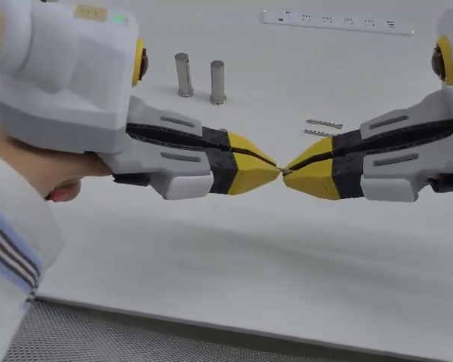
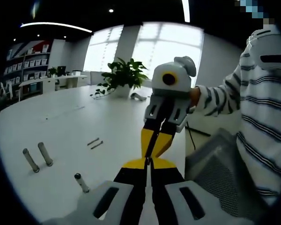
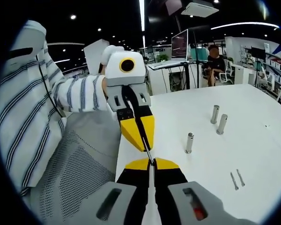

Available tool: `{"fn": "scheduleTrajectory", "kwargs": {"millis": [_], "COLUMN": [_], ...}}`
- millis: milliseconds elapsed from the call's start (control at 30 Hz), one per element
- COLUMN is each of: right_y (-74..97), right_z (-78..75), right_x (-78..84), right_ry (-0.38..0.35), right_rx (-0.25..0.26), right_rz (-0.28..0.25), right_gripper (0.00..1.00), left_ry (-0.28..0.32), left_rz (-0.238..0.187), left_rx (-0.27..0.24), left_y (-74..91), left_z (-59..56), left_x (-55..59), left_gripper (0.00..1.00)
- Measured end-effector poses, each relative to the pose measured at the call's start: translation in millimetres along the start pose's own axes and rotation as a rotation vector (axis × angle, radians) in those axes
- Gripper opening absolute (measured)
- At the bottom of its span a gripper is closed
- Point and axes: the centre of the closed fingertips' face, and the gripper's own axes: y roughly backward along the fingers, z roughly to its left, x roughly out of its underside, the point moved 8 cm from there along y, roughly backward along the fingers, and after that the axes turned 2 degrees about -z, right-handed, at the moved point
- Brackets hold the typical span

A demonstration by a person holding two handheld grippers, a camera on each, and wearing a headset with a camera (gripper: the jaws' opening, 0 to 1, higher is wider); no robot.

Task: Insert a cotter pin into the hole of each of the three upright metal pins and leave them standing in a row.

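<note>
Shiny metal pins (image 1: 183, 74) (table (image 1: 226, 256) perhaps matt)

Three upright metal pins (image 3: 215, 114) (image 3: 221, 123) (image 3: 189, 142) were counted, and three cotter pins (image 3: 234, 180) (image 3: 240, 177) (image 3: 149, 152) — two laid near the metal pins, one farther off, between two grippers' (image 2: 148, 161) (image 3: 152, 162) tips. One power strip (image 1: 337, 21) was noted.

Right gripper (image 3: 151, 162): yellow-tipped jaws closed on thin grey metal cotter pin (image 3: 148, 153).
Left gripper (image 3: 144, 143): directly ahead, closed, tip meeting pin.
Upright silver metal pins (image 3: 189, 142): three, ahead-right.
Loose cotter pins (image 3: 234, 180): two, right.
</note>
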Motion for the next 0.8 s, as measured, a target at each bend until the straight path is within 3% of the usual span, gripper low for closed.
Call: {"fn": "scheduleTrajectory", "kwargs": {"millis": [100,167,200,333,367,467,600,700,800], "right_y": [-1.1,-1.6,-1.7,0.8,1.1,-0.3,-4.4,-8.2,-12.0], "right_z": [0.2,-2.7,-4.5,-13.0,-15.0,-22.9,-27.3,-36.1,-40.1], "right_x": [-0.7,-2.8,-3.7,-5.4,-5.6,-5.0,-3.5,-1.0,-2.1], "right_ry": [0.056,0.094,0.112,0.140,0.141,0.147,0.164,0.162,0.156], "right_rx": [0.008,0.034,0.040,0.076,0.081,0.103,0.132,0.142,0.146], "right_rz": [0.030,0.054,0.059,0.084,0.085,0.109,0.165,0.192,0.215], "right_gripper": [0.00,0.00,0.00,0.00,0.00,0.00,0.00,0.00,0.00], "left_ry": [-0.022,-0.106,-0.120,-0.143,-0.147,-0.150,-0.148,-0.120,-0.116], "left_rz": [0.015,0.024,0.023,0.025,0.024,0.016,0.012,-0.005,0.016], "left_rx": [-0.030,-0.038,-0.052,-0.101,-0.116,-0.157,-0.259,-0.275,-0.282], "left_y": [0.6,2.1,2.7,5.4,6.5,9.3,14.6,15.7,15.5], "left_z": [3.7,6.1,7.5,14.3,16.8,23.6,39.8,47.7,54.1], "left_x": [3.1,3.7,3.7,6.1,6.6,6.3,5.8,5.9,8.0], "left_gripper": [0.00,0.00,0.02,0.20,0.26,0.30,0.36,0.38,0.37]}}
